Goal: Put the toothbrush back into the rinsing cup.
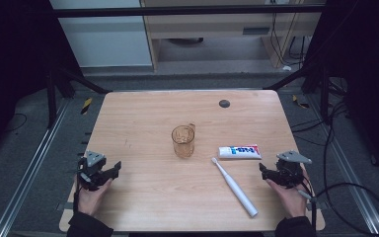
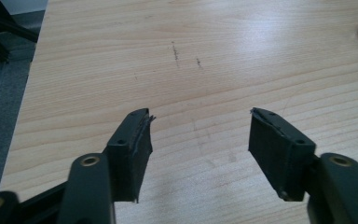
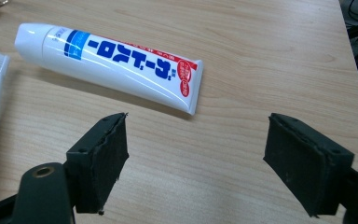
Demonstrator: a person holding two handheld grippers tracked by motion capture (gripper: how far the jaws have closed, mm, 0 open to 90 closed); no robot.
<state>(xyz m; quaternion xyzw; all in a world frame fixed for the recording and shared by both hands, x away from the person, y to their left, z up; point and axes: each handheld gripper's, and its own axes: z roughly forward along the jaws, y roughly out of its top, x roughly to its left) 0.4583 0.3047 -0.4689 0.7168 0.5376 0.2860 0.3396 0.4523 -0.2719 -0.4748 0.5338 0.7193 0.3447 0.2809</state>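
Both tongs wide apart, empty.

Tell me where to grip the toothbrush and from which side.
Grip the toothbrush on its thick white handle, near the middle, coming from above with the jaws across its width. It lies flat and slanted, bristle end toward the cup, handle end toward the table's near edge. The open right gripper sits closest, so it probably suits best.
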